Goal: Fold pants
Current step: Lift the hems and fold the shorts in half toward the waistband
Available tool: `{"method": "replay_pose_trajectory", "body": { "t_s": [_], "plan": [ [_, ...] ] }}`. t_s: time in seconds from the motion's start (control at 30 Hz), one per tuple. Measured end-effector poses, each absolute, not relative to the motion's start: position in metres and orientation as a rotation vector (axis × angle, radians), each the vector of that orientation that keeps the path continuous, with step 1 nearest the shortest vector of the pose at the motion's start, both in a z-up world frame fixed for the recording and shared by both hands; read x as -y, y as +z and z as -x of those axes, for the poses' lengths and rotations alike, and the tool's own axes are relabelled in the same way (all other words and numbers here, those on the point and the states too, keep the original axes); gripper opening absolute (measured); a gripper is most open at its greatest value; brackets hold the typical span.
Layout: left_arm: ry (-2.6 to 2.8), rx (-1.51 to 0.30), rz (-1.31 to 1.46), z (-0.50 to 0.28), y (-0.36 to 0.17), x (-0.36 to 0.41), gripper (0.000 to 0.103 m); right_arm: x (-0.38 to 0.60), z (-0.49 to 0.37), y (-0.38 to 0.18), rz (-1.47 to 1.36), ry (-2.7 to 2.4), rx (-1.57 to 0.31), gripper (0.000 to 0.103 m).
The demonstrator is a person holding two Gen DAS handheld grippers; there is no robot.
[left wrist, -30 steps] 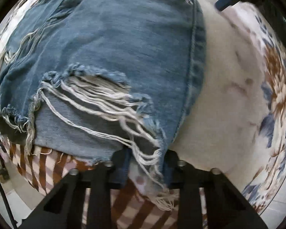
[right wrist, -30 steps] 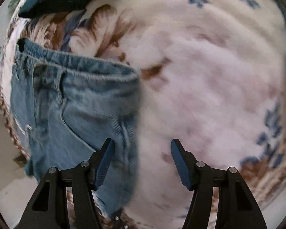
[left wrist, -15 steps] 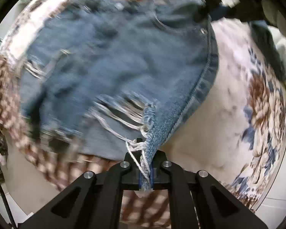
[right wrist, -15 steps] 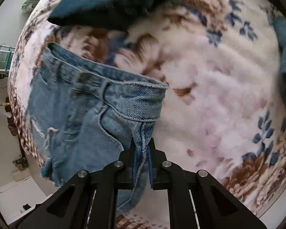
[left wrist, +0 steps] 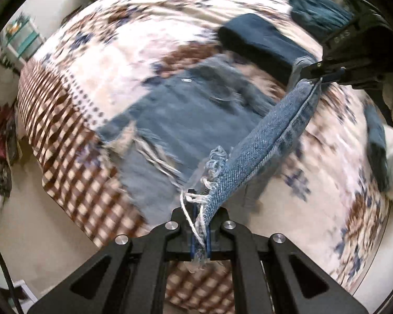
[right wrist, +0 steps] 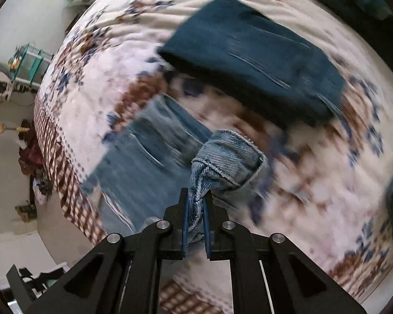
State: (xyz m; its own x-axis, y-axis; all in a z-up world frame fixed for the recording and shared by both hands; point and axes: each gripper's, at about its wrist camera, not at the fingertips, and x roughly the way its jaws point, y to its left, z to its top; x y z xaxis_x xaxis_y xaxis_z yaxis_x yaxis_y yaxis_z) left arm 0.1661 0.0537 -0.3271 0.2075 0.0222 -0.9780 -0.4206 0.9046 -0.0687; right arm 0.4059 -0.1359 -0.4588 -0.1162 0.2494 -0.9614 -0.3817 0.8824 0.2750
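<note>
Both grippers are lifting one side edge of the faded blue ripped denim pants (left wrist: 186, 120) off the floral bed blanket (left wrist: 133, 36), apparently starting a lengthwise fold. The left gripper (left wrist: 199, 231) is pinching the frayed hem; the right gripper (right wrist: 195, 218) is clamping the waistband corner. Next, that taut edge needs carrying across the garment and laying down evenly.

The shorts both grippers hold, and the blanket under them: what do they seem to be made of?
Shorts: denim, likely cotton; the diagonal twill weave and white frayed threads show near the left gripper, and a stitched seam runs along the edge to the right gripper. Matte, faded blue.

Blanket: seems plush fleece, soft and ridged, with a floral print; blur leaves it open.
</note>
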Motion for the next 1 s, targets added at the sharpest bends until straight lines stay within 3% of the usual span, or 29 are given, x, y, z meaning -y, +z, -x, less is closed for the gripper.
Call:
{"method": "replay_pose_trajectory", "body": {
  "t_s": [0.43,0.53,0.57,0.6,0.63,0.67,0.7,0.73,1.0],
  "plan": [
    [0.408,-1.440,0.377,-0.200,-0.392,-0.232,0.003,-0.050,-0.446,-0.563,0.296,0.454,-1.704,0.010],
    [0.436,-1.512,0.483,-0.201,-0.426,-0.226,0.011,-0.064,-0.449,-0.586,0.331,0.434,-1.747,0.015],
    [0.449,-1.518,0.551,-0.198,-0.433,-0.220,0.017,-0.066,-0.450,-0.588,0.326,0.437,-1.761,0.027],
    [0.453,-1.501,0.645,-0.189,-0.429,-0.230,0.024,-0.067,-0.451,-0.590,0.315,0.455,-1.782,0.047],
    [0.461,-1.486,0.687,-0.182,-0.427,-0.233,0.030,-0.069,-0.452,-0.588,0.290,0.507,-1.807,0.059],
    [0.479,-1.480,0.706,-0.173,-0.423,-0.236,0.056,-0.070,-0.452,-0.585,0.271,0.539,-1.820,0.080],
    [0.494,-1.476,0.714,-0.160,-0.419,-0.237,0.091,-0.069,-0.453,-0.581,0.251,0.563,-1.830,0.086],
    [0.511,-1.469,0.722,-0.151,-0.413,-0.241,0.101,-0.067,-0.452,-0.575,0.232,0.581,-1.830,0.086],
    [0.576,-1.441,0.900,-0.053,-0.385,-0.231,0.101,0.016,-0.438,-0.520,0.096,0.515,-1.780,0.086]
  ]
}}
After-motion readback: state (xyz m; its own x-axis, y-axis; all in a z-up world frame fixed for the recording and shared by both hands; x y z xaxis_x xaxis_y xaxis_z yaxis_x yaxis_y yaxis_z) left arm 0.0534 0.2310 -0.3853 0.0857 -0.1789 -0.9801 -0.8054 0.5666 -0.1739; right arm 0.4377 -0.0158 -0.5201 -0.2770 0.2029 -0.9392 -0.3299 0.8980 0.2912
